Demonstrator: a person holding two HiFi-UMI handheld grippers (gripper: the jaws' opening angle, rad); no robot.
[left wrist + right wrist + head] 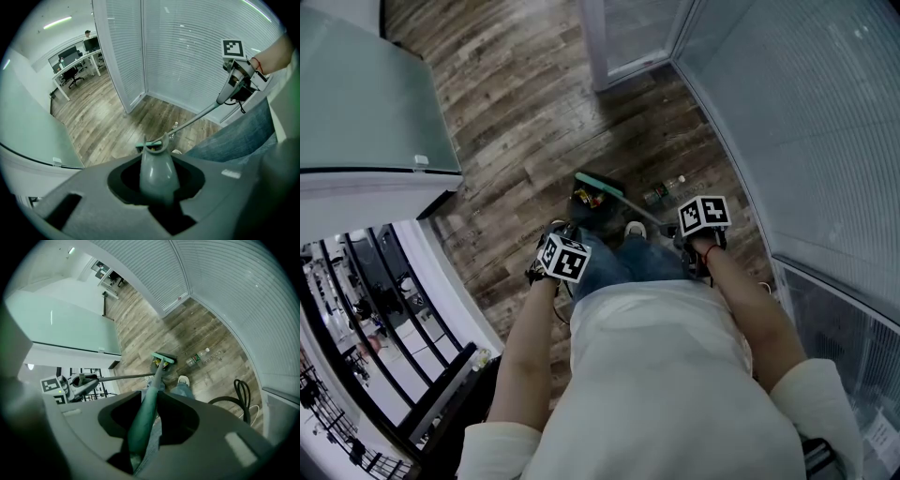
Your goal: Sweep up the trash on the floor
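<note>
- Sweeping is partly done, we judge: yellow scraps (588,197) appear to sit in the dark dustpan (602,214), just ahead of our feet.
- Small clear bottles (666,190) lie loose on the wood floor (516,122) beside the broom head (598,182), not yet collected.
- The left gripper (555,234) pinches the grey dustpan handle (157,173).
- The right gripper (680,230) clamps the teal broom handle (145,418).
</note>
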